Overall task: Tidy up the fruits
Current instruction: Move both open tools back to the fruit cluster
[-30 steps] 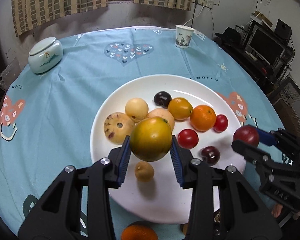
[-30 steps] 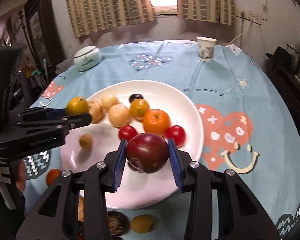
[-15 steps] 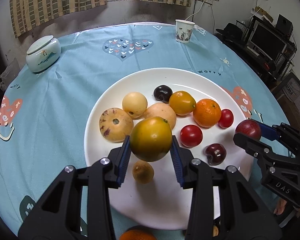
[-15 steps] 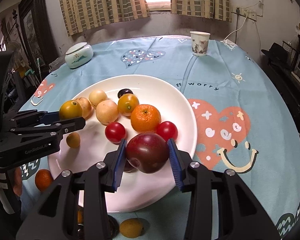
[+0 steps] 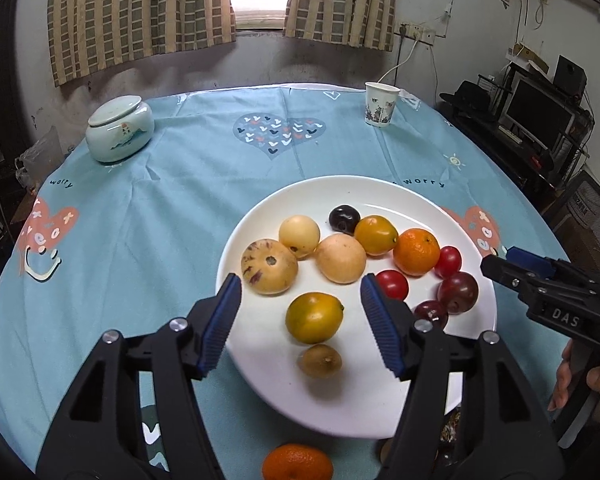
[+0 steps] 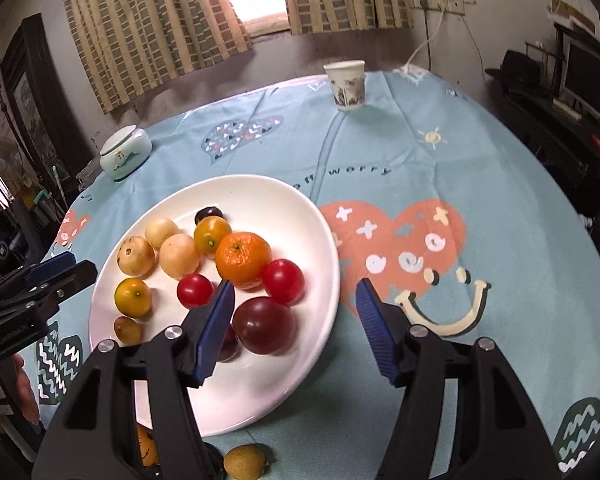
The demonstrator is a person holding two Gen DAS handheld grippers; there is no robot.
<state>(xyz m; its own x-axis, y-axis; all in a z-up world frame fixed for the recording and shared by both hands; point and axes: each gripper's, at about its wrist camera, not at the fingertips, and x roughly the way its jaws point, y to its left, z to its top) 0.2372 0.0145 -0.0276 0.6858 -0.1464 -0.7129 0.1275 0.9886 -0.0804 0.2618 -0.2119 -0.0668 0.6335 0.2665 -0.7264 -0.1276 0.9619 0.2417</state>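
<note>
A white plate (image 5: 284,392) (image 6: 260,208) holds several fruits. The yellow-green citrus (image 5: 314,317) (image 6: 132,297) lies on the plate between the jaws of my left gripper (image 5: 300,294), which are opening and clear of it. The dark red plum (image 6: 264,325) (image 5: 458,293) rests near the plate's right rim, under my right gripper (image 6: 295,300), whose jaws are opening without touching it. An orange mandarin (image 6: 243,259), red tomatoes (image 6: 283,281), pale round fruits (image 5: 340,258) and a small brown fruit (image 5: 320,361) also lie on the plate.
A mandarin (image 5: 297,462) and a small yellowish fruit (image 6: 245,461) lie on the blue tablecloth at the near edge. A lidded ceramic jar (image 5: 119,127) stands far left, a paper cup (image 5: 381,104) far right. A hand (image 5: 580,384) holds the right gripper.
Both grippers opened and let go. The citrus dropped from the left jaws onto the plate; the plum dropped from the right jaws onto the plate's right side.
</note>
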